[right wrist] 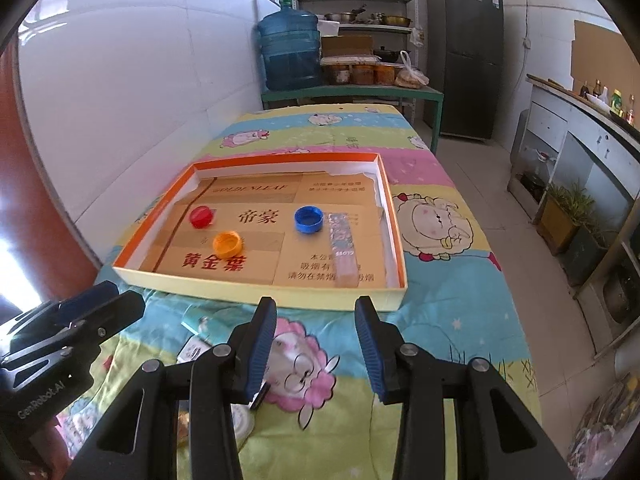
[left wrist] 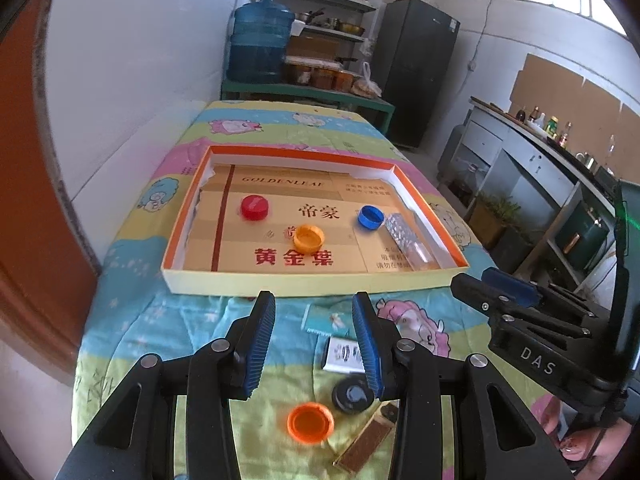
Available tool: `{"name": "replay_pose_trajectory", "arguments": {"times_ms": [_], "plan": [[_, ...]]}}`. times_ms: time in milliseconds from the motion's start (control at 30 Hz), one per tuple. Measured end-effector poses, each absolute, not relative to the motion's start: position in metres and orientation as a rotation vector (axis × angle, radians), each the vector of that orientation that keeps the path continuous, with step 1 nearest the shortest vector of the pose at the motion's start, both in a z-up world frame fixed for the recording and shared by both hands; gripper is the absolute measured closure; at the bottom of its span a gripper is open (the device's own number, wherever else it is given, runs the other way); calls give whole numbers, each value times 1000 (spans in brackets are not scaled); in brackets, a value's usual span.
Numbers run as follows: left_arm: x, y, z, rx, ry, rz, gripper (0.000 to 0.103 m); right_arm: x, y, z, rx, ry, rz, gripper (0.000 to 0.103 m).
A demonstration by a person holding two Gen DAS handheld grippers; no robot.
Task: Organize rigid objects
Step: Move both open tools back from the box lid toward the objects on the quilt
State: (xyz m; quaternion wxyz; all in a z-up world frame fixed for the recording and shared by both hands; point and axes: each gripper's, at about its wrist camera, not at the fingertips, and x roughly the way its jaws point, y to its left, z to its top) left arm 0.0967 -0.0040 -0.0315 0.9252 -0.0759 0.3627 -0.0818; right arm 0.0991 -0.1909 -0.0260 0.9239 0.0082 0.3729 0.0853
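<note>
Glossy plastic caps (left wrist: pixel 254 207) lie in a matt cardboard tray (left wrist: pixel 280 282) on printed cloth (right wrist: pixel 452 312).

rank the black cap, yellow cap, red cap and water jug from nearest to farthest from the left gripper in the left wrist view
1. black cap, on the cloth beside the left gripper
2. yellow cap, box middle
3. red cap, box far left
4. water jug, beyond the table

Tray: shallow orange-rimmed cardboard tray (left wrist: pixel 176 272) is set on cartoon-print tablecloth (left wrist: pixel 132 320) | In tray: red bottle cap (left wrist: pixel 255 207) at left, orange bottle cap (left wrist: pixel 308 237) in the middle, blue bottle cap (left wrist: pixel 371 217) right of it, clear plastic tube (left wrist: pixel 408 240) just beside | Before tray: open orange cap (left wrist: pixel 310 423), black round lid (left wrist: pixel 352 396), small white card (left wrist: pixel 344 354)
</note>
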Motion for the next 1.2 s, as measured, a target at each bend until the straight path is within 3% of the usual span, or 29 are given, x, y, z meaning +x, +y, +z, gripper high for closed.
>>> {"name": "replay_pose_trajectory", "arguments": {"times_ms": [433,1200], "plan": [[56,5,-23,-103,677,-82,62,67,-183,-36,21,783,214,62],[22,17,-54,-118,716,-124,62,24,-175,-64,4,827,282,62]]}}
